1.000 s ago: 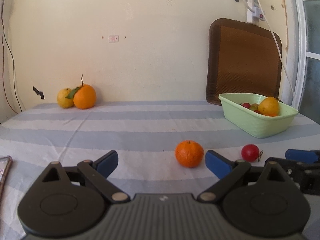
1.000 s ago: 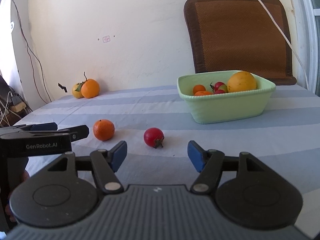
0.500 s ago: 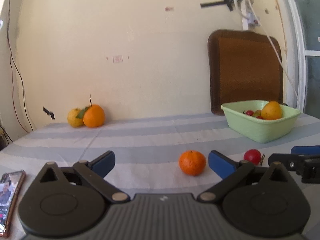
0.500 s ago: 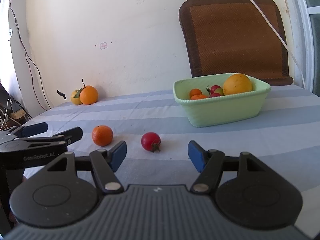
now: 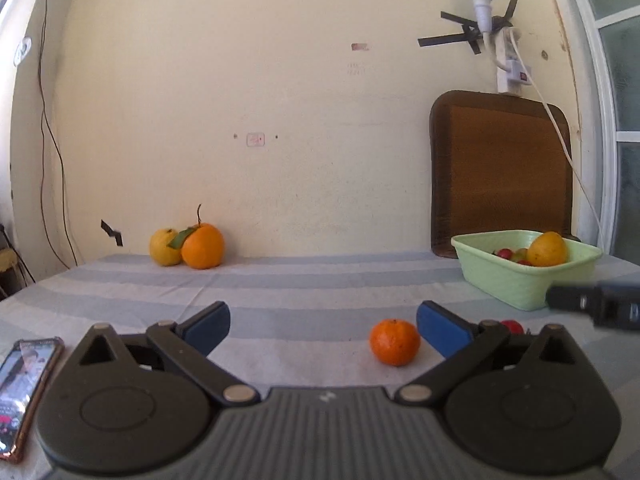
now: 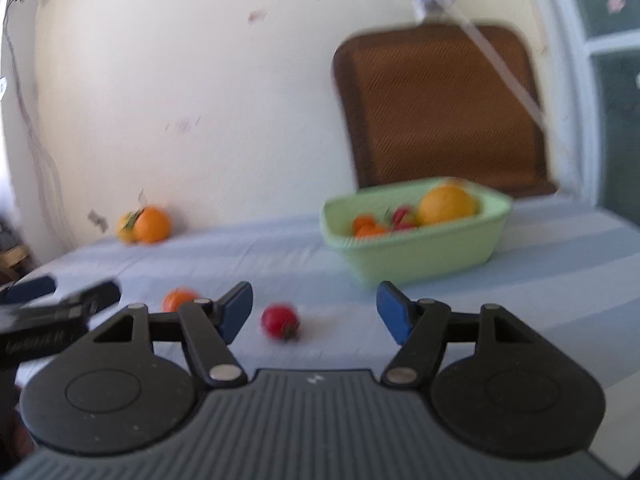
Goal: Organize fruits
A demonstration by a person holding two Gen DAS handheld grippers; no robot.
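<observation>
A small tangerine point(image 5: 395, 342) lies on the striped tablecloth just inside my left gripper's right fingertip. My left gripper point(image 5: 323, 326) is open and empty. A red tomato point(image 6: 280, 321) lies between the fingers of my open, empty right gripper point(image 6: 315, 312), nearer the left one; in the left wrist view it point(image 5: 512, 325) is mostly hidden. A pale green basket point(image 6: 416, 256) at the right holds a large orange and several small fruits; it also shows in the left wrist view point(image 5: 516, 280). An orange point(image 5: 203, 245) and a yellow fruit point(image 5: 164, 247) sit by the far wall.
A phone point(image 5: 24, 392) lies at the left front of the table. A brown cushion point(image 5: 500, 172) leans on the wall behind the basket, with a white cable hanging over it. The right gripper's body point(image 5: 596, 302) reaches in at the right edge.
Both grippers have tilted upward and drawn back slightly, so the fruits sit lower in view. The right wrist view is now blurred by motion. Both stay open.
</observation>
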